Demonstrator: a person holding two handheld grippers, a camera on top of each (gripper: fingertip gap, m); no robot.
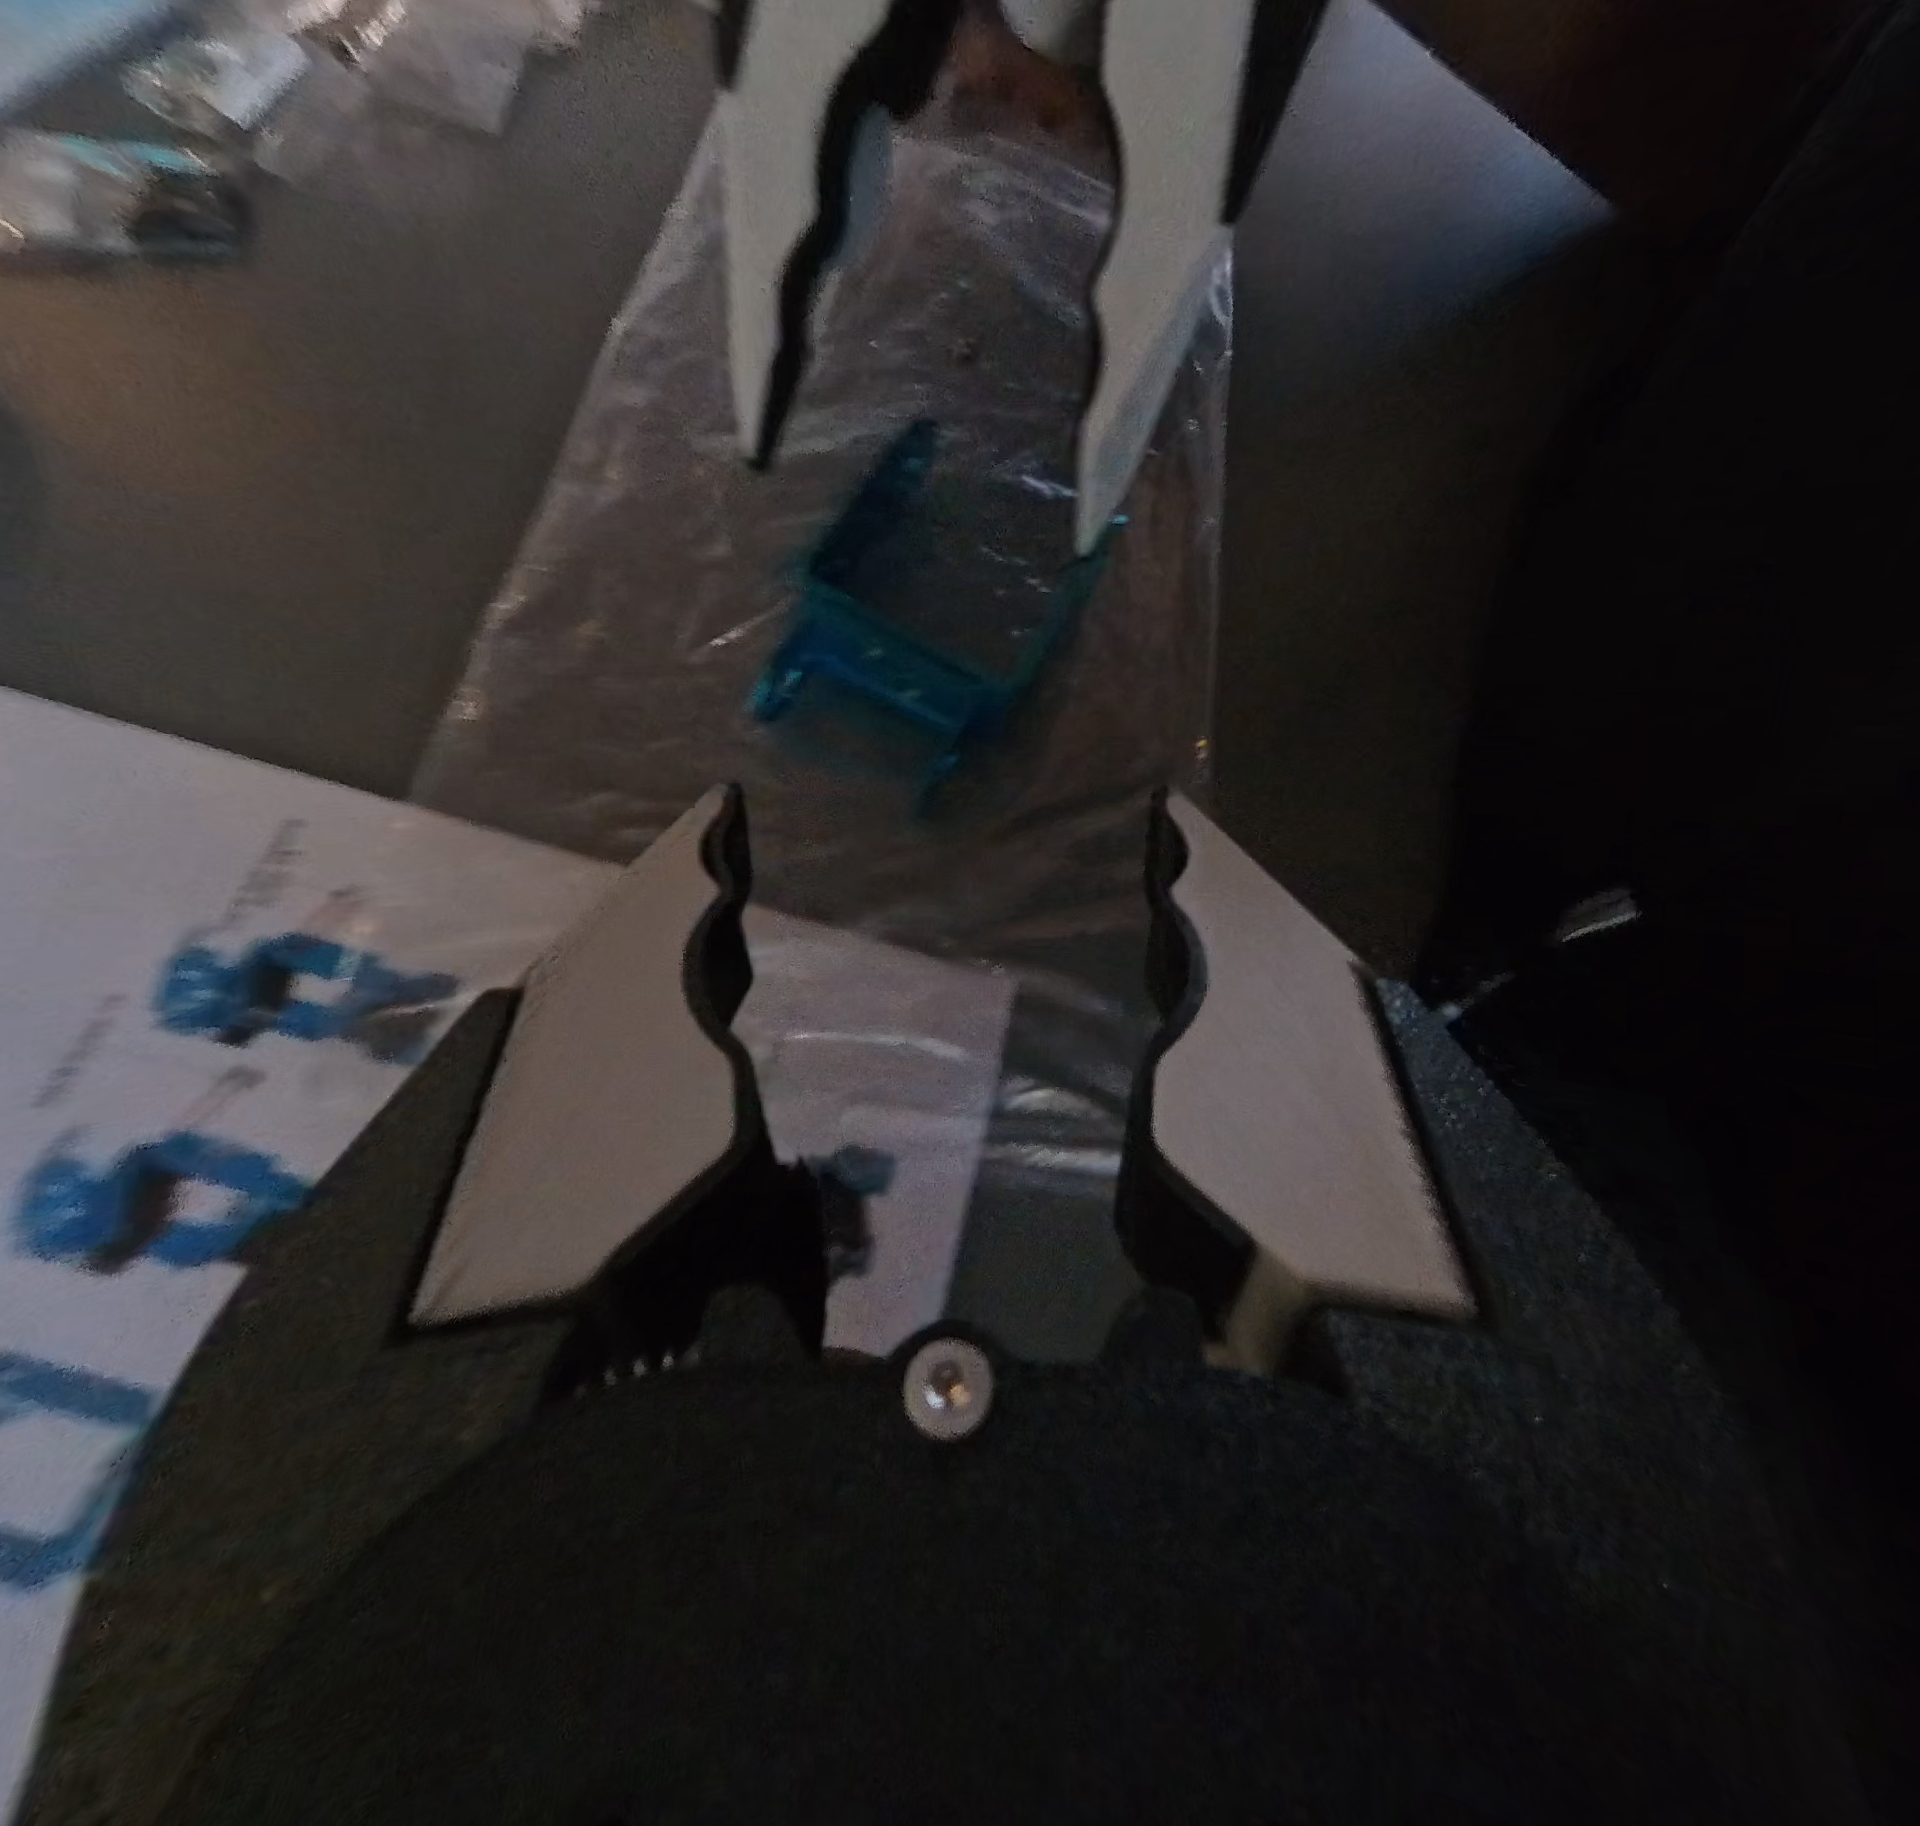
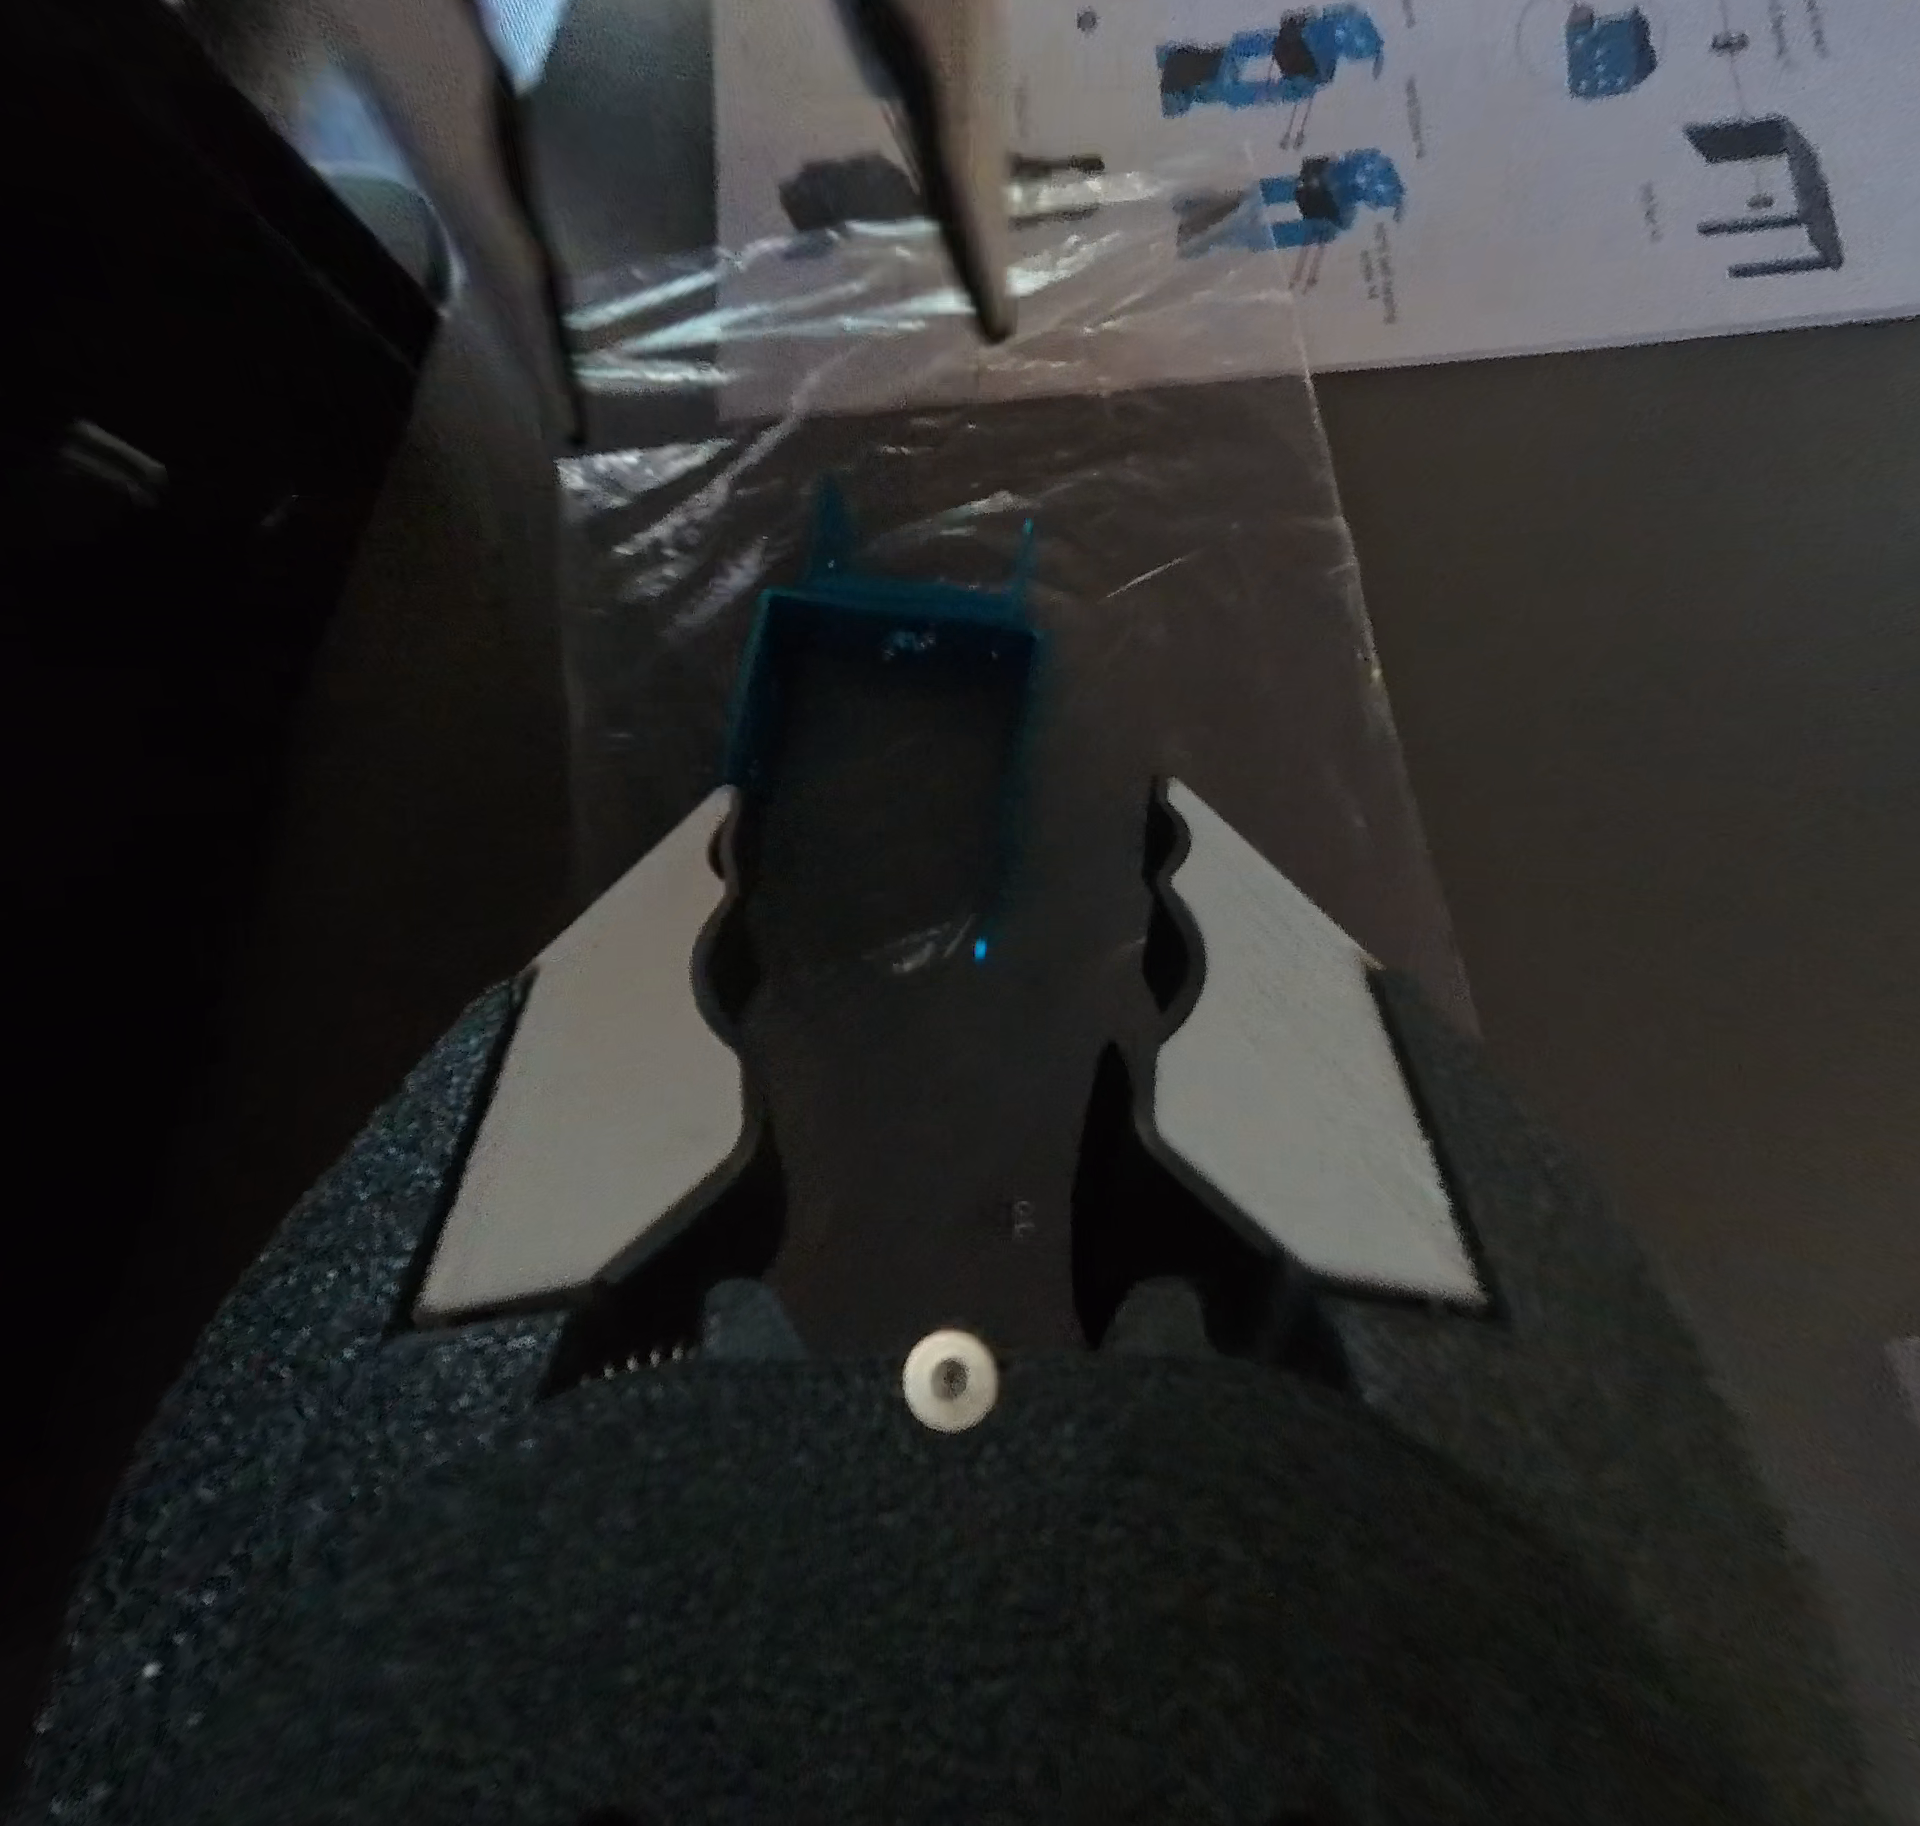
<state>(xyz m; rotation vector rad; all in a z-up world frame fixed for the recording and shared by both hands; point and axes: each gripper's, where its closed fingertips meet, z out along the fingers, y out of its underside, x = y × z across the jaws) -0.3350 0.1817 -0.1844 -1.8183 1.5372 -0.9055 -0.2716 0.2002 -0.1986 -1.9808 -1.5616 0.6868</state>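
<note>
A blue U-shaped metal bracket lies on the dark table, seemingly inside a clear plastic bag. My left gripper is open and empty, just short of the bracket, over the bag's near end. My right gripper reaches in from the opposite side, open, with one fingertip at the bracket's arm. In the right wrist view my right gripper is open and straddles the near end of the bracket. The bag spreads beyond it, and the left gripper is open at the top.
A white printed sheet with blue and black drawings lies under the bag's end and also shows in the right wrist view. A black boxy object stands beside the bag. Several small bags of parts lie farther back on the table. Across from one pair of fingers to the other is roughly 8 centimeters.
</note>
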